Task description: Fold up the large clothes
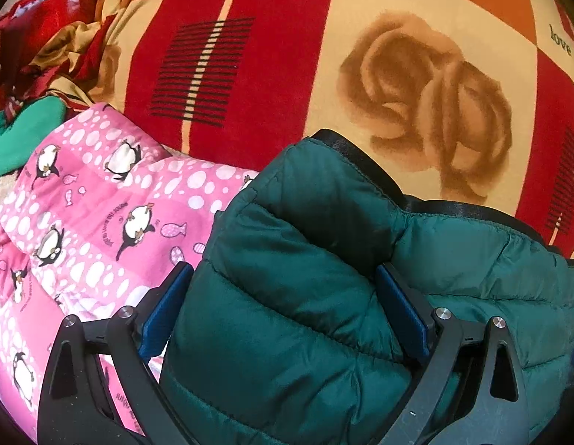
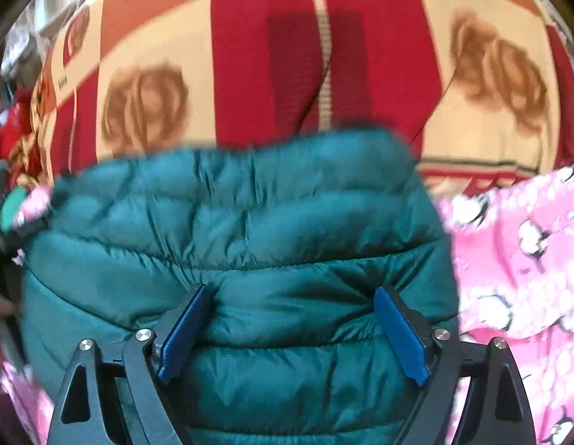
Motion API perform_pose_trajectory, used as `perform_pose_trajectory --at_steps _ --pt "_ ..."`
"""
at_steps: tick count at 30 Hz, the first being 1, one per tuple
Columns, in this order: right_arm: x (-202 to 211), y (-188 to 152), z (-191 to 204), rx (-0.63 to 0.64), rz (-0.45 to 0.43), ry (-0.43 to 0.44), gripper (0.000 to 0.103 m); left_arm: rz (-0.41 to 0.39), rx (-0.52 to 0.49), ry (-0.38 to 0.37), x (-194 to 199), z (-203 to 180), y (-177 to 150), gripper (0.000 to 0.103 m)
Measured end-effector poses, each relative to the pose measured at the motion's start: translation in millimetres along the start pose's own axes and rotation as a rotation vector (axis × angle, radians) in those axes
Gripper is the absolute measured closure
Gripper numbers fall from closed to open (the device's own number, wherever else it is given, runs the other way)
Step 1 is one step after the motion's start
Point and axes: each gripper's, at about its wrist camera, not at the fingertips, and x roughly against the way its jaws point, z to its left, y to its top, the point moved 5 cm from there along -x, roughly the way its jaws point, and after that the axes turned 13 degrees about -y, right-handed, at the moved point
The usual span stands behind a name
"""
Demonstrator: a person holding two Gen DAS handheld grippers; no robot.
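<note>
Both grippers, left gripper (image 1: pixel 287 319) and right gripper (image 2: pixel 290 330), have fingers spread wide over the green puffer jacket (image 2: pixel 231 244) on the bed's blanket (image 1: pixel 279 55); released, its springy padding may unfold.

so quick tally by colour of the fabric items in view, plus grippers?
Dark green puffer jacket: 1
Pink penguin-print quilted garment: 1
Lighter green cloth: 1
Red, cream and orange rose-print blanket: 1
Crumpled red pile, far corner, count unclear: 1
Grippers: 2, left gripper, right gripper
Total: 7
</note>
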Motion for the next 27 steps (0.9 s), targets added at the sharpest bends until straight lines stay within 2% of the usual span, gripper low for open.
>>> perform_pose_trajectory --at_steps 3,7,13,17,21,27 --pt "6 4 0 -0.002 0.015 -0.008 0.012 -0.007 -0.010 -0.008 17 -3 -7 0.006" --pt "35 5 -6 -0.042 -0.022 0.027 0.012 -0.040 -0.053 -0.035 50 -6 -21 0.006" --pt "71 -6 -14 -0.042 -0.049 0.003 0.012 -0.074 -0.076 -0.072 90 -7 -48 0.006" --pt "82 -21 -18 -0.066 -0.052 -0.005 0.012 -0.051 -0.094 -0.073 101 -9 -64 0.006" --pt "90 -29 -19 -0.099 -0.041 0.003 0.012 -0.061 -0.112 -0.073 114 -10 -73 0.006" --pt "99 -36 -6 -0.044 -0.042 -0.002 0.012 -0.068 -0.124 -0.089 127 -15 -84 0.006"
